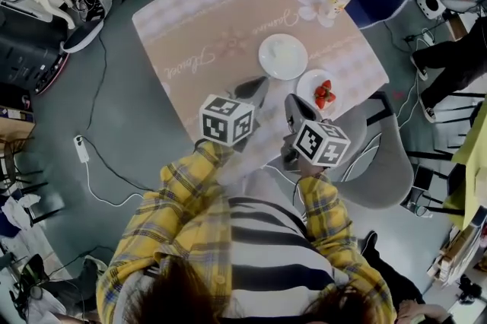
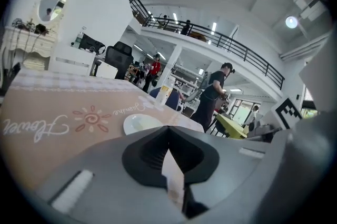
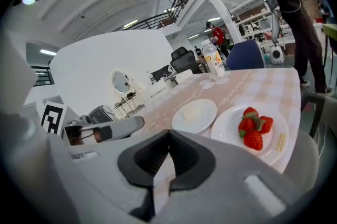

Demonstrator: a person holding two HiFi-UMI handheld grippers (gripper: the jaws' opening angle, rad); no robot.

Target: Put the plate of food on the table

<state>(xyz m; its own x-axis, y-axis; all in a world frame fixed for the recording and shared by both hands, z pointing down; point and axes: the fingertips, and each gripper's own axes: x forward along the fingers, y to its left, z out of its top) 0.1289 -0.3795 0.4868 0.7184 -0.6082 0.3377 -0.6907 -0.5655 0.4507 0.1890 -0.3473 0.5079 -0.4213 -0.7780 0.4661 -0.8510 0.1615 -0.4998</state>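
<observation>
Head view shows the plate of strawberries [image 1: 307,85] right of centre on the pink table [image 1: 228,11], beside the right gripper [image 1: 295,108]; left gripper view shows the left gripper [image 2: 168,131] with jaws pressed together, empty; right gripper view shows its jaws likewise closed, the plate lower right.

Both jaws pressed together on nothing. The left gripper [image 1: 257,85] noses toward one o'clock, the right gripper [image 1: 294,102] toward eleven, tips converging. The left forearm [image 1: 186,189] and right forearm [image 1: 323,201], plaid-sleeved, reach forward.
</observation>
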